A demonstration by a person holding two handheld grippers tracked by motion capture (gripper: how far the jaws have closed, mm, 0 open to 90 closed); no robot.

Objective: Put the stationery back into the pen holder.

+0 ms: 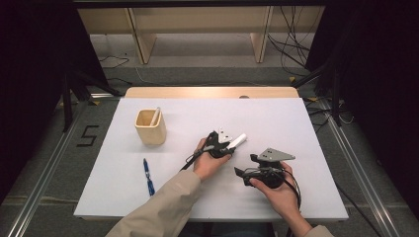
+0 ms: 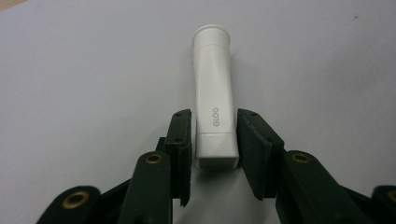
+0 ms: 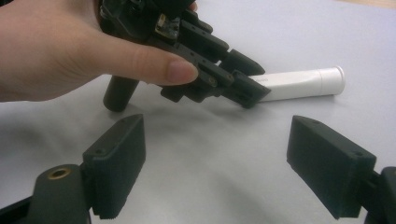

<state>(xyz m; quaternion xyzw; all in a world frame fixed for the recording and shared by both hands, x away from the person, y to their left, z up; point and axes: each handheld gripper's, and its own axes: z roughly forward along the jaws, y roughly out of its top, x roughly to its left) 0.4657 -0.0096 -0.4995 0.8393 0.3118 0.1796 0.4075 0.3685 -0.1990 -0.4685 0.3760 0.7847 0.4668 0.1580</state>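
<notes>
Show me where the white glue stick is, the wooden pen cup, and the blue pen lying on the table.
White cylindrical glue stick (image 2: 215,100), left gripper view, middle of its barrel.
Light wooden square pen cup (image 1: 150,132), high view, front wall.
Blue pen (image 1: 148,178), high view, middle of its shaft.

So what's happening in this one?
A person at a table holds a gripper in each hand. The left gripper straddles a white glue stick lying on the white surface, jaws close on either side but not yet clearly pressing it. The right gripper waits nearby, open with nothing between its jaws. A wooden cup with a white stick in it and a blue pen sit off to the left.
</notes>
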